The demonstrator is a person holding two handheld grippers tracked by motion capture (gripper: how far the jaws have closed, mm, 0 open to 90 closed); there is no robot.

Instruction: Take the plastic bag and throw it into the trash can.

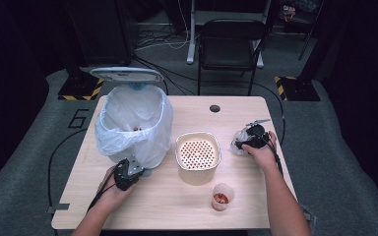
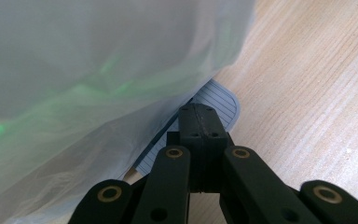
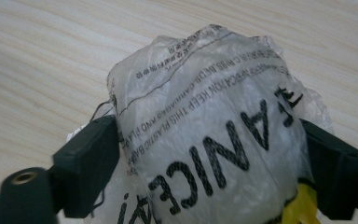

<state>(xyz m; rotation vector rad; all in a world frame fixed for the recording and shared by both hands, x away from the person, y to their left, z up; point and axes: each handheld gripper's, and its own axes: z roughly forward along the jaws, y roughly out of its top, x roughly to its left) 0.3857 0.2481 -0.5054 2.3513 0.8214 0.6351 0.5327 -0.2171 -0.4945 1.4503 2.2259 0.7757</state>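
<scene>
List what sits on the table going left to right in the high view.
Bin with white liner → perforated white container → small cup with red bits → crumpled plastic bag between the right gripper's jaws.

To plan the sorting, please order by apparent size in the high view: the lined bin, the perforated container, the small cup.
1. lined bin, clearly largest.
2. perforated container, middle.
3. small cup, smallest, though it stands nearest the camera.
</scene>
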